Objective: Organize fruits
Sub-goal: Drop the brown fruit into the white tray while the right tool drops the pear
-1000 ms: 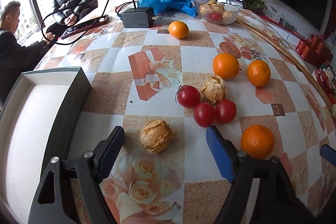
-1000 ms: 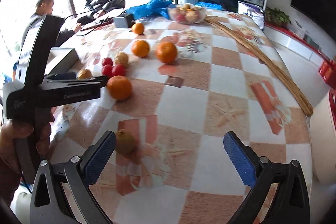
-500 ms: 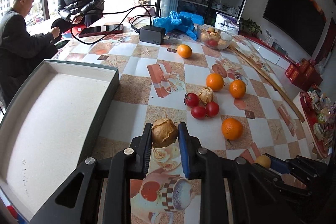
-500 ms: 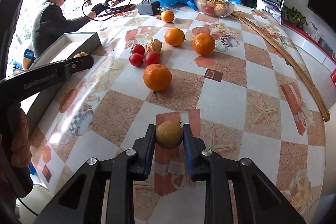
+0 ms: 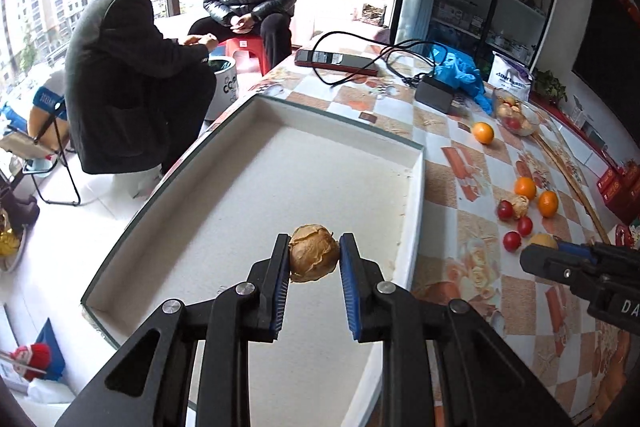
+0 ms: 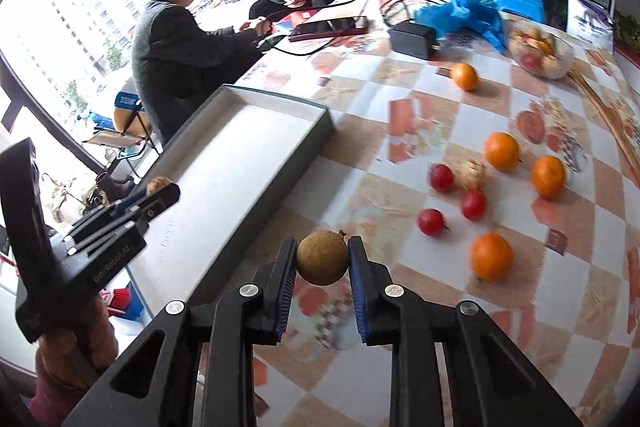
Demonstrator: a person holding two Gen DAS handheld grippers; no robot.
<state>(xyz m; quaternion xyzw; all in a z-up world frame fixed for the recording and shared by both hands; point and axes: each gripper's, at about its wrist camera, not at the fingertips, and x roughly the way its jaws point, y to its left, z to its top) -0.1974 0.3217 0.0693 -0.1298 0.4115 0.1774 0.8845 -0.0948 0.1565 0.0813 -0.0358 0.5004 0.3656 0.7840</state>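
Left hand-held gripper (image 5: pixel 314 257), marked "GenRobot.AI", clamps wrinkled fruit (image 5: pixel 314 253); right hand-held gripper (image 6: pixel 322 259) pinches brown fruit (image 6: pixel 322 258).

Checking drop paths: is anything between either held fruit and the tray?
Nothing visible. The left claw holds its wrinkled fruit above the bare tray. The right claw holds its round fruit over the table beside the tray's wall.

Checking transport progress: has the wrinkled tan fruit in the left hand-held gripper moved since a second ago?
Yes. The wrinkled tan fruit, earlier on the tablecloth beside the white tray, is now held over the tray's interior.
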